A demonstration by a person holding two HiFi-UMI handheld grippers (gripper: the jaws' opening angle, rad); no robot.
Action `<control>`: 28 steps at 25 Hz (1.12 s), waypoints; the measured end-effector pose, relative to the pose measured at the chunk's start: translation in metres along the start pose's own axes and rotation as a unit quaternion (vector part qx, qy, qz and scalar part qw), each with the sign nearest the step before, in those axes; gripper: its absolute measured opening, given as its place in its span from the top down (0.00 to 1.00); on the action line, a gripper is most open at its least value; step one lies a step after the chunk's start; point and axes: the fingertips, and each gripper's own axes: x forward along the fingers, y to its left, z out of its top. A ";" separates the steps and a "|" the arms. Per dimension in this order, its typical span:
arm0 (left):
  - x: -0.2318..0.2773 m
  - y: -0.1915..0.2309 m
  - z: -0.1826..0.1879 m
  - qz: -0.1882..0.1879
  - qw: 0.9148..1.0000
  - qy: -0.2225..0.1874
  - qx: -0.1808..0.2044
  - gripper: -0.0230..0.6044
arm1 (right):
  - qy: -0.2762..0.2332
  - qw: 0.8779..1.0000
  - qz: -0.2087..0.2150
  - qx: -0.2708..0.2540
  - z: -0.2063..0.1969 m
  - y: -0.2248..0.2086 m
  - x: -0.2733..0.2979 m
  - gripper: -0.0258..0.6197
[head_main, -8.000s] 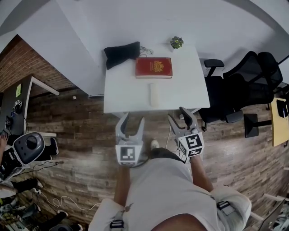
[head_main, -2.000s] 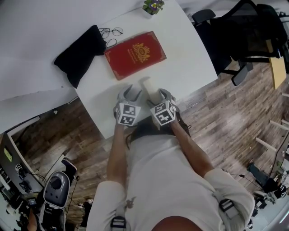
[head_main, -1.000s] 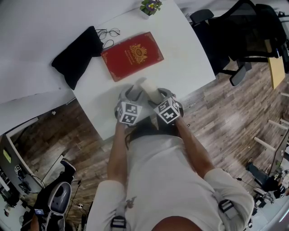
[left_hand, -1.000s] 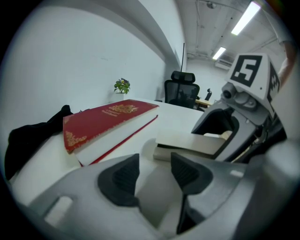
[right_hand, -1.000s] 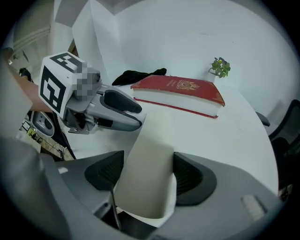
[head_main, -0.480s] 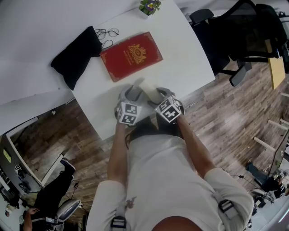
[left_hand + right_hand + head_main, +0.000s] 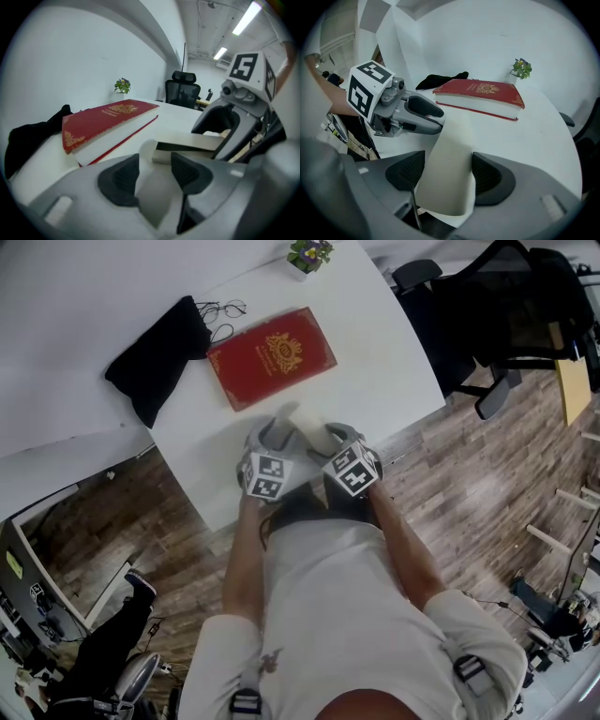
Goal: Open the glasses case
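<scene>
- We see a red book [image 7: 271,356] with gold ornament lying flat on the white bench [image 7: 375,362], just beyond both grippers.
- Past the book lie a limp black pouch [image 7: 155,354] and a pair of thin-rimmed glasses [image 7: 223,309] beside it. A small potted plant [image 7: 307,254] stands at the far corner.
- A black office chair [image 7: 487,315] stands off the bench's side on the wood-plank floor [image 7: 441,484].
- The glasses case [image 7: 289,413] sits near the front edge of the bench, between the book and the person. From the head view the two grippers cover most of it, and we see only its far end.
- The case is pale cream, smooth and matte, with flat faces and a rounded end. In the left gripper view we see a flat upper slab set apart from the lower part by a thin dark gap.
- The left gripper [image 7: 152,173] has its fingers [image 7: 117,180] closed on the case's near end, with the dark ribbed pads pressing both sides.
- The right gripper [image 7: 447,171] has its fingers clamped on a broad cream panel of the case, which runs from between the pads towards the left gripper.
- The two grippers sit side by side with their tips close together.
</scene>
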 end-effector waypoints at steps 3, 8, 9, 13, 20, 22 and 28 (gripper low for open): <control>0.000 0.000 -0.004 0.000 1.000 0.009 -0.003 0.62 | -0.003 1.000 0.002 0.003 0.001 0.000 -0.002 0.46; 0.001 0.000 0.001 0.000 1.000 -0.002 0.000 0.62 | -0.008 1.000 -0.001 0.005 0.003 -0.002 -0.006 0.48; 0.001 0.001 0.000 0.000 1.000 0.000 -0.001 0.62 | -0.009 1.000 0.000 0.005 0.003 -0.002 -0.006 0.48; -0.001 0.000 -0.001 0.001 1.000 0.004 -0.001 0.62 | -0.010 1.000 0.003 0.009 0.002 -0.002 -0.008 0.49; -0.001 0.000 0.001 0.001 1.000 0.000 0.000 0.62 | -0.020 1.000 0.006 0.017 0.006 -0.003 -0.015 0.52; 0.000 0.000 0.000 0.001 1.000 0.000 0.001 0.62 | -0.022 1.000 0.007 0.017 0.007 -0.004 -0.017 0.53; 0.000 0.001 0.000 0.001 1.000 0.001 0.001 0.62 | -0.032 0.999 0.008 0.021 0.009 -0.007 -0.020 0.57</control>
